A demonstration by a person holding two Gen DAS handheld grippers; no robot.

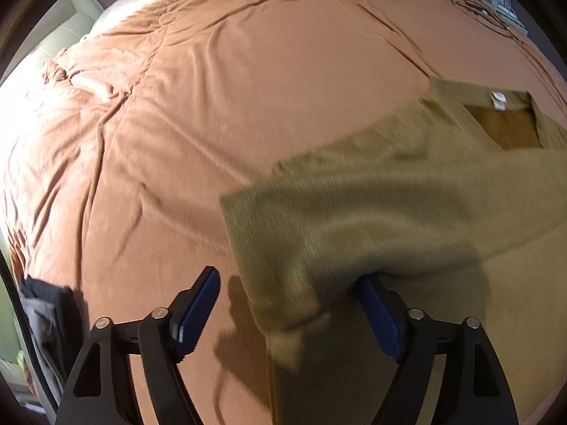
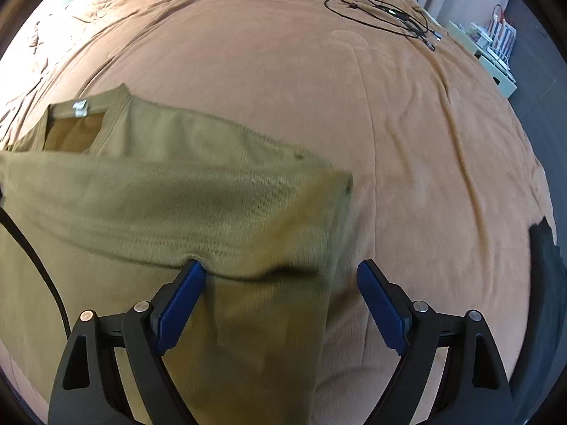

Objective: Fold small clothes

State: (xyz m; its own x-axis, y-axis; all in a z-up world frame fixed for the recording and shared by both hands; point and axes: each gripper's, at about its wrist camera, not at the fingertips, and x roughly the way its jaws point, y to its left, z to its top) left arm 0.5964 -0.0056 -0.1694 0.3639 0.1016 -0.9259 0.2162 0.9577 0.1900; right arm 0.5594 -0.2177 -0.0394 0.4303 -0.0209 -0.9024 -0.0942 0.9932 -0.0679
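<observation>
Partly blurred olive garment (image 2: 170, 191), hem hiding tool pad

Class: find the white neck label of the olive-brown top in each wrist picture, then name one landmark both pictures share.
Left wrist view: the white neck label sits upper right, at the collar.
Right wrist view: the label sits upper left, at the collar.
Shared landmark: the black cable coil on the orange bedspread, seen far right at top in the left view.

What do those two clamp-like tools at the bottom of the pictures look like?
Both match. The left gripper and right gripper each have black angular plastic arms with triangular cut-outs and round silver pins at the joints. The fingers carry ridged blue pads. No sleeves or hands show.
</observation>
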